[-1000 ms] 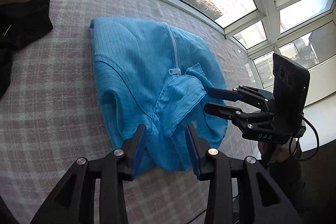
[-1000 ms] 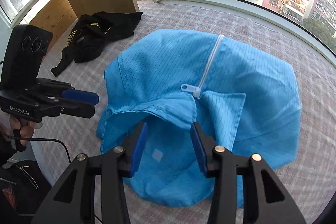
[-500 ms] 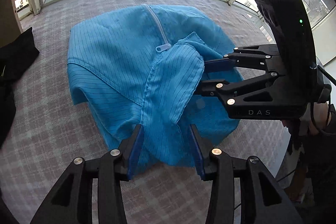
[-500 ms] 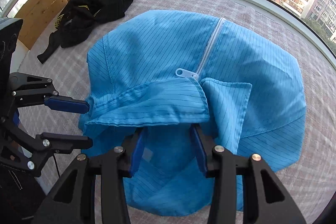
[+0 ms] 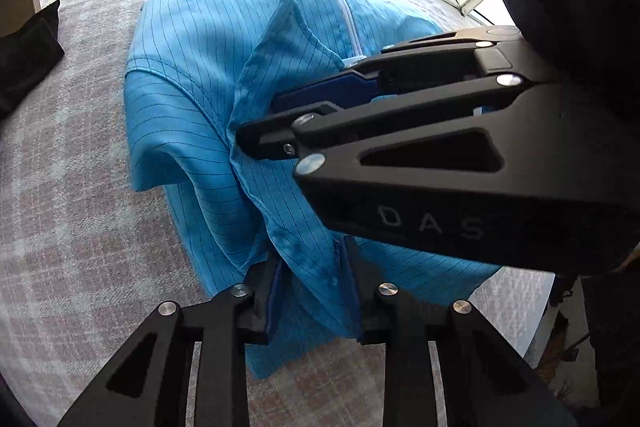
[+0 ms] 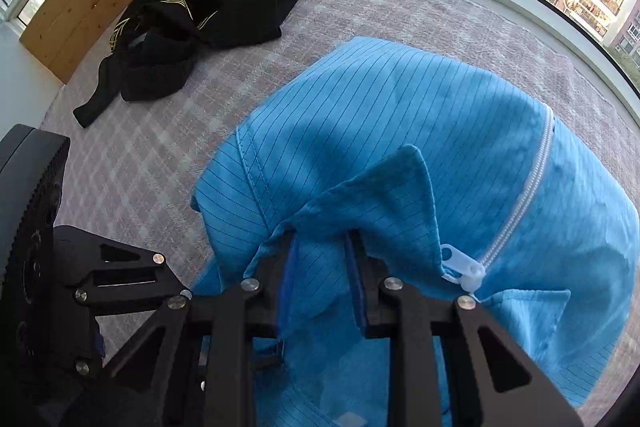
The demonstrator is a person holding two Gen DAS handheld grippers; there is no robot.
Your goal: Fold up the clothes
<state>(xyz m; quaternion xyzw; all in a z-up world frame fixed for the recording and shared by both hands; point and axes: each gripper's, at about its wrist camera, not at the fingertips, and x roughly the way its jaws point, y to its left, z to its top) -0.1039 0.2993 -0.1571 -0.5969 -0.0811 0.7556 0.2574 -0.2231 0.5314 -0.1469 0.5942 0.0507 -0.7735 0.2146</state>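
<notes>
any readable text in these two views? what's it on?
"DAS": on the black body of the right gripper, seen from the left wrist view.
Yellow print on the black garment: a pattern; no letters can be made out.
Nothing else readable.

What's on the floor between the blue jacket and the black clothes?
Nothing. The right wrist view shows only bare checked cloth between the blue jacket and the black clothes.
</notes>
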